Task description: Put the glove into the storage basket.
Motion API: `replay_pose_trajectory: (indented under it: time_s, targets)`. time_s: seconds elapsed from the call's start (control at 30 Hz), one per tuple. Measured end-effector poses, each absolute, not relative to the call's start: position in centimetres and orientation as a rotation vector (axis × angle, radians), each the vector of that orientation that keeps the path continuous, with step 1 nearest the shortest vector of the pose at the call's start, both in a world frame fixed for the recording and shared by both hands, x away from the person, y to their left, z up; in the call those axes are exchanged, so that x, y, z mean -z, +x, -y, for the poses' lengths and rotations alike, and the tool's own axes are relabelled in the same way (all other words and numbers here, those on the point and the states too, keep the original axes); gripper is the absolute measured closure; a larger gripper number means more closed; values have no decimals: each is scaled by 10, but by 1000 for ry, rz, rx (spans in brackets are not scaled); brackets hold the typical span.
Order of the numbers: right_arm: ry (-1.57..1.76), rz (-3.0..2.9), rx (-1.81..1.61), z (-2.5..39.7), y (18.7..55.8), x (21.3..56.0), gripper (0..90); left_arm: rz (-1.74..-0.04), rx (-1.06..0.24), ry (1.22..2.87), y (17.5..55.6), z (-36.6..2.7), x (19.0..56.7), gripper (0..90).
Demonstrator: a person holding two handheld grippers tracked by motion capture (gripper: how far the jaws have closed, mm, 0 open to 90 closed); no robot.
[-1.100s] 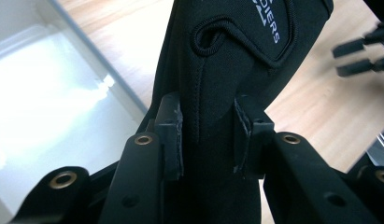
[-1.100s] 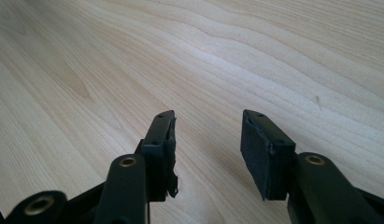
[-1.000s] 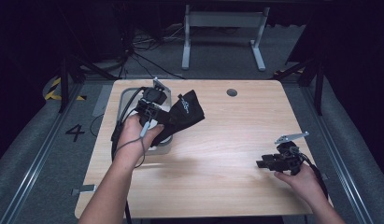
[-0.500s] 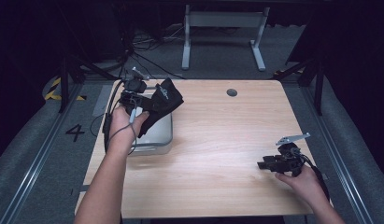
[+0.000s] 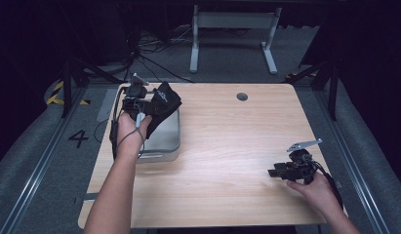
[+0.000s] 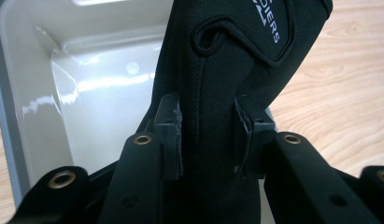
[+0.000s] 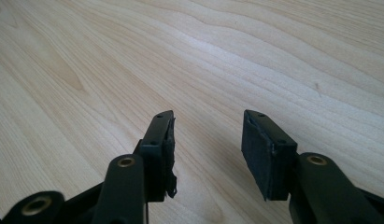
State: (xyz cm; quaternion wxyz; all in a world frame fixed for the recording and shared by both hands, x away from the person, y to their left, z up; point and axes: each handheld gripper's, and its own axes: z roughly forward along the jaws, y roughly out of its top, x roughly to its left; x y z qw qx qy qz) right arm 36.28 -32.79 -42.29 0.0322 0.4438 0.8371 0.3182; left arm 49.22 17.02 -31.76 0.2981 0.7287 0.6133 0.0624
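Note:
A black fabric sleeve with white lettering (image 5: pixel 163 105) hangs over the grey bin (image 5: pixel 170 142) at the table's left. My left gripper (image 5: pixel 148 110) is shut on it. In the left gripper view both pads clamp the black fabric sleeve (image 6: pixel 236 60) above the grey bin's pale glossy inside (image 6: pixel 101 107). My right gripper (image 5: pixel 275 172) rests low over the table near the front right corner, held by a hand. In the right gripper view my right gripper (image 7: pixel 207 149) stands open, nothing but bare wood between its jaws.
The wooden table (image 5: pixel 227 161) has a round cable hole (image 5: pixel 242 96) near its far edge. A metal stand (image 5: pixel 232 29) and cables lie on the dark floor beyond. A floor marking "4" (image 5: pixel 78 138) sits left of the table.
My left gripper has carried the black sleeve leftward and back, from over the table's middle-left to above the grey bin. The right gripper has stayed put.

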Motion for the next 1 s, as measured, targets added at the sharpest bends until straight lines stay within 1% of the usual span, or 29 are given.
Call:
replay_pose_trajectory:
  time_s: [0.03, 0.4, 0.57, 0.63, 0.73, 1.0]
  targets:
    - [1366, -2577, -976, 328, 363, 423, 543, -1641, -153, 1919, 493, -172, 321, 668]
    - [1358, -2583, -978, 325, 362, 423, 539, -1751, -142, 1948, 508, -180, 347, 667]
    - [1351, -2584, -989, 325, 362, 422, 537, -1812, -108, 1934, 514, -185, 358, 665]
    - [1350, -2590, -988, 325, 363, 422, 536, -1826, -64, 1932, 516, -185, 362, 663]
    - [1344, -2590, -1001, 325, 362, 421, 534, -1845, -49, 1937, 519, -182, 367, 661]
    - [1340, -2595, -1012, 325, 361, 420, 531, -1880, -48, 1969, 529, -177, 378, 655]
